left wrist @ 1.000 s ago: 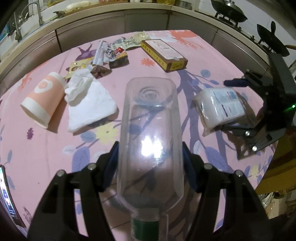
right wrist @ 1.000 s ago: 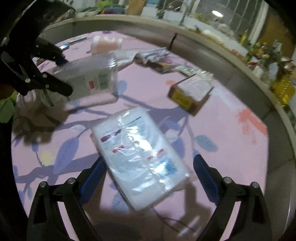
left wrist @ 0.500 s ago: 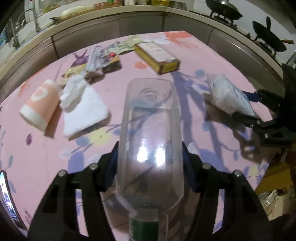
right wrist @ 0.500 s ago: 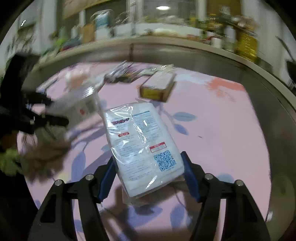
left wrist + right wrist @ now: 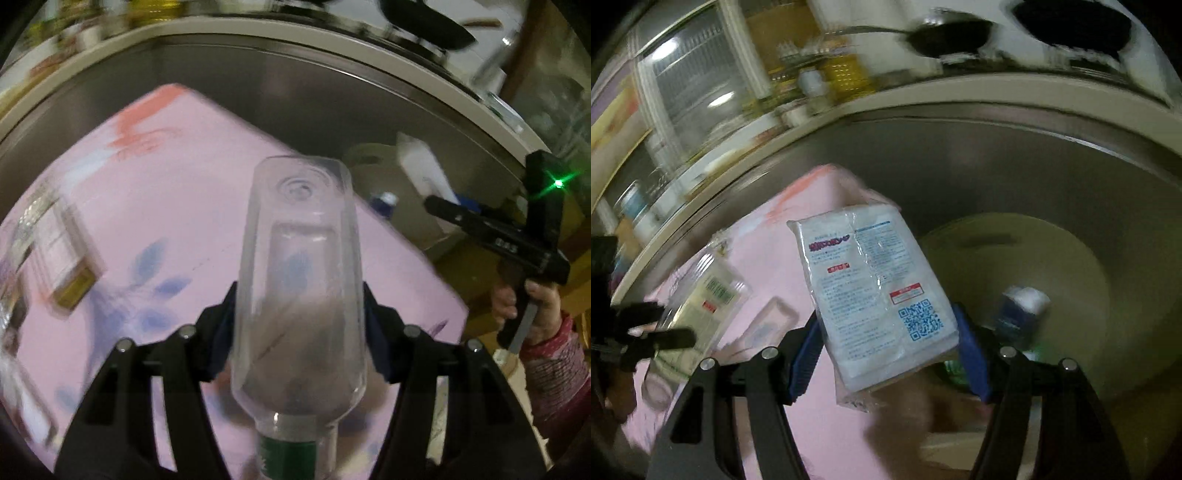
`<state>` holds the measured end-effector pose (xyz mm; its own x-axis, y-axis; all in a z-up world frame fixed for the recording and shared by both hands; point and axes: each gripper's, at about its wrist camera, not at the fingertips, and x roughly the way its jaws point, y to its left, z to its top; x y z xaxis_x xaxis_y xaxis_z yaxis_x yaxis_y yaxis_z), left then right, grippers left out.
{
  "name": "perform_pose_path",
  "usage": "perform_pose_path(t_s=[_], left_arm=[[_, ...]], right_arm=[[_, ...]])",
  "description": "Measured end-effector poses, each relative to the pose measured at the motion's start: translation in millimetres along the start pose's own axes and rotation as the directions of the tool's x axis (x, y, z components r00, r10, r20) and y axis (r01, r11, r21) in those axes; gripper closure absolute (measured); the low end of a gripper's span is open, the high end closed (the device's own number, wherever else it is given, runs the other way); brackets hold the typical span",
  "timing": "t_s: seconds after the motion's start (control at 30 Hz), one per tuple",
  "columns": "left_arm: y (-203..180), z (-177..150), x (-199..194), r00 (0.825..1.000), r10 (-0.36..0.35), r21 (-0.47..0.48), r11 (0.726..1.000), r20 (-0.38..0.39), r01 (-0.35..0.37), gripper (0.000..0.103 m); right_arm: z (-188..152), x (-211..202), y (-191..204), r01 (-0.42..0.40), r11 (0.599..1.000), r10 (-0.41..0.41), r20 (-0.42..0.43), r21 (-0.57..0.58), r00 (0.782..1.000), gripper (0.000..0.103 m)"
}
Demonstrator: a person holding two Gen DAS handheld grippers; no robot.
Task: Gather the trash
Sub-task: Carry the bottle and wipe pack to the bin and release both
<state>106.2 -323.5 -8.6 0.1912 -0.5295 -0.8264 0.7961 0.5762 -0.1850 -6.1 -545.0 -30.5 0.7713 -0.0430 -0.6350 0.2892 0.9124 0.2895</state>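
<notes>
My left gripper (image 5: 299,306) is shut on a clear plastic bottle (image 5: 299,236), base pointing away and green label near my hand, held above the pink tablecloth (image 5: 177,192). The right gripper (image 5: 886,325) is shut on a white plastic-wrapped packet (image 5: 871,280) with a QR code, lifted off the table beside a round beige bin (image 5: 1071,258). In the left wrist view that right gripper (image 5: 439,199), held by a hand (image 5: 535,302) in a red patterned sleeve, carries the packet (image 5: 421,170) over the bin (image 5: 373,162). The right wrist view shows the bottle (image 5: 705,295) at left.
A blue-and-white item (image 5: 1019,310) lies inside the bin. A yellow-edged box (image 5: 70,280) sits blurred on the table at left. A steel counter front (image 5: 295,85) curves behind the table, with dark pans on top.
The right gripper closed on the packet, lifted it and rolled. Both grippers swung right, from the middle of the table to its corner by the bin. The bottle stayed gripped.
</notes>
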Motion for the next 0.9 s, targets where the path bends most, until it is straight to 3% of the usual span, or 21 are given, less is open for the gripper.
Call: perform_pose_path(t_s=[0.2,0.47,0.57,0.7,0.9], left_arm=[[-55,72,69,0.989,-0.096,0.062,0.993,-0.11,0.103,0.043],[-84,110,134,0.959,-0.137,0.018,0.989,-0.247,0.146,0.041],[-84,115,136,0.964,-0.134,-0.014,0.991,-0.231,0.134,0.041],[-77,117,122,0.973,-0.136,-0.034,0.991,-0.184,0.132,0.041],[-54,92,69,0.999,-0.039,0.017,0.999,-0.021,0.04,0.041]], right_arm=[[7,6,-52,0.124,0.986,-0.118,-0.053,0.113,0.992,0.038],[9,29,-59,0.213,0.974,-0.206,-0.087,0.077,0.975,0.031],[10,33,-57,0.233,0.971,-0.23,-0.057,0.056,0.971,0.025],[11,30,-64,0.228,0.971,-0.226,-0.026,0.073,0.974,0.024],[11,16,-55,0.184,0.977,-0.188,0.027,0.112,0.982,0.024]])
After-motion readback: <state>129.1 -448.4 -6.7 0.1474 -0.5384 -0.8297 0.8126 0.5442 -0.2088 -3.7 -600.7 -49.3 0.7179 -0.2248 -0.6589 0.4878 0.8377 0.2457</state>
